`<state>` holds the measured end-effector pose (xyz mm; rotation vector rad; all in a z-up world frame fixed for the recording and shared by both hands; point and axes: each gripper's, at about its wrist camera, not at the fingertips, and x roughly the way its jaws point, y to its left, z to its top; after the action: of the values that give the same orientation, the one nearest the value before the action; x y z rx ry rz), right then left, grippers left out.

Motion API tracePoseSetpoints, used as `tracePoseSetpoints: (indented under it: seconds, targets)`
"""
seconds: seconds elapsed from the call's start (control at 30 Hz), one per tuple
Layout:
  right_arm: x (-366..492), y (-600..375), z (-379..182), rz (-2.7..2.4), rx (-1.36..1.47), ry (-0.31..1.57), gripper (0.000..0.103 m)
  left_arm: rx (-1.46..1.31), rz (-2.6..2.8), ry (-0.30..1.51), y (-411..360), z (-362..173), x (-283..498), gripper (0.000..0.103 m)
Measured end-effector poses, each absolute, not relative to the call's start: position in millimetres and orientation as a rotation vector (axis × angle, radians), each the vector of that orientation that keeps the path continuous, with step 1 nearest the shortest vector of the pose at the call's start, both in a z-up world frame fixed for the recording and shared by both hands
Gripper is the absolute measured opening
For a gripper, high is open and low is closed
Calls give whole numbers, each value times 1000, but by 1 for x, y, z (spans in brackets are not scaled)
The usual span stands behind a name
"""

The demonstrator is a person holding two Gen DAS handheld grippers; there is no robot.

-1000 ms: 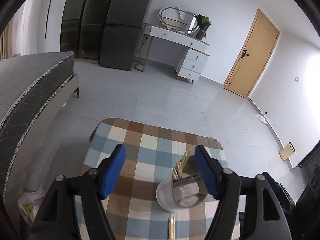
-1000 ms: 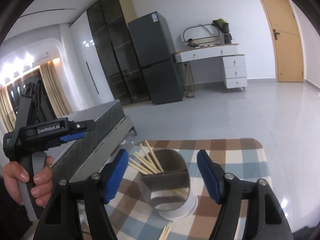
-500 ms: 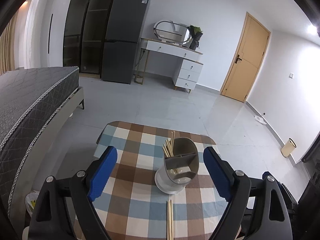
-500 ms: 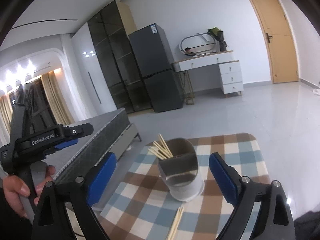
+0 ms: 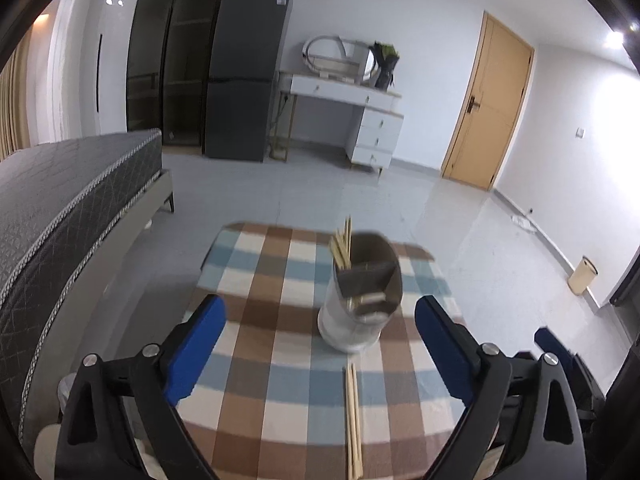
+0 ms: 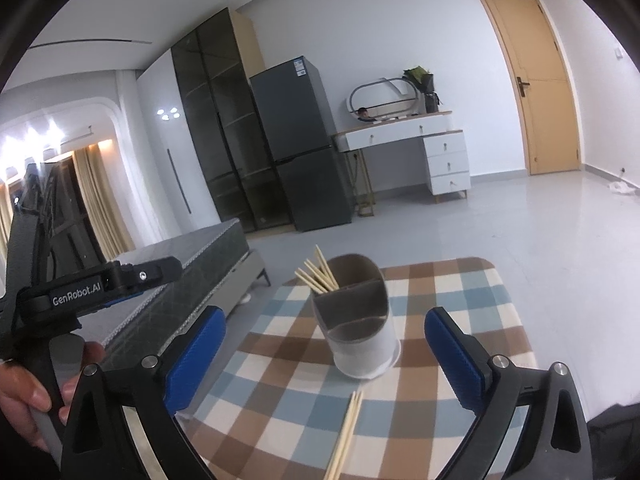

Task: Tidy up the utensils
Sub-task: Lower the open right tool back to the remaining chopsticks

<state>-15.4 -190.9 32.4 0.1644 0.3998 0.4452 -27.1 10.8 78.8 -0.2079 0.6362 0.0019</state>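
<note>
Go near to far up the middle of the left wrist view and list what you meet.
Loose chopsticks on the checked tablecloth → utensil holder with chopsticks standing in it → bare grey floor → white dresser at the far wall.

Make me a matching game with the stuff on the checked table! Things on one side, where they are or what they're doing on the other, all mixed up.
Things:
1. utensil holder
2. loose chopsticks
3. bundle of chopsticks
4. right gripper

Places or states:
A. lying flat on the tablecloth
B. sticking up out of a compartment
C. empty, jaws opening
D. standing upright on the cloth

Pairs: 1-D, 2-A, 3-B, 4-C
</note>
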Motion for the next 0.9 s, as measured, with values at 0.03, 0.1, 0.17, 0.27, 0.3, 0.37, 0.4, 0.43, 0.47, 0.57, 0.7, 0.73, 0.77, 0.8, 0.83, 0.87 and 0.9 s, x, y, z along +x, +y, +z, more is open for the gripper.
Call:
tracePoseSetpoints:
  seconds: [0.03, 0.1, 0.17, 0.27, 0.3, 0.37, 0.4, 0.43, 0.47, 0.57, 0.7, 0.73, 0.77, 0.8, 0.83, 0.87, 0.9]
  targets:
    - [-17, -190, 29, 432, 159, 400, 102, -207, 2, 640, 11, 74, -29, 93]
    - [-16, -187, 16, 416, 164, 423, 103, -203, 14, 650, 12, 62, -29, 93]
    - [-15, -185, 5, 416, 168, 458, 103, -199, 18, 656, 12, 53, -30, 93]
    - [-12, -181, -7, 401, 139, 491, 102, -175, 32, 667, 10, 39, -30, 93]
    - [-12, -181, -10, 397, 138, 495, 102, -169, 36, 674, 9, 33, -30, 93]
    - [-9, -182, -15, 394, 146, 509, 102, -168, 45, 697, 8, 25, -26, 93]
    - [-9, -182, -17, 388, 147, 513, 102, -172, 52, 718, 8, 18, -21, 93]
    - [-7, -182, -21, 379, 148, 522, 102, -175, 54, 730, 8, 13, -19, 93]
    - [-3, -182, -26, 369, 145, 543, 102, -177, 56, 746, 7, 7, -16, 93]
    - [7, -181, -38, 345, 144, 598, 102, -171, 62, 778, 6, -8, -9, 93]
    - [21, -185, -53, 327, 173, 672, 102, -159, 74, 801, 6, -25, -1, 93]
    - [24, -185, -55, 323, 177, 684, 102, -163, 75, 807, 7, -27, 0, 93]
    - [26, -185, -58, 314, 177, 698, 101, -167, 80, 815, 9, -31, 2, 93]
    - [29, -185, -61, 306, 176, 715, 101, -173, 86, 825, 11, -35, 3, 93]
    - [31, -185, -63, 303, 176, 725, 100, -185, 91, 842, 13, -40, 6, 93]
    - [34, -184, -66, 299, 178, 739, 99, -203, 94, 862, 16, -44, 8, 93]
    - [36, -184, -69, 298, 182, 751, 99, -224, 93, 881, 19, -48, 12, 93]
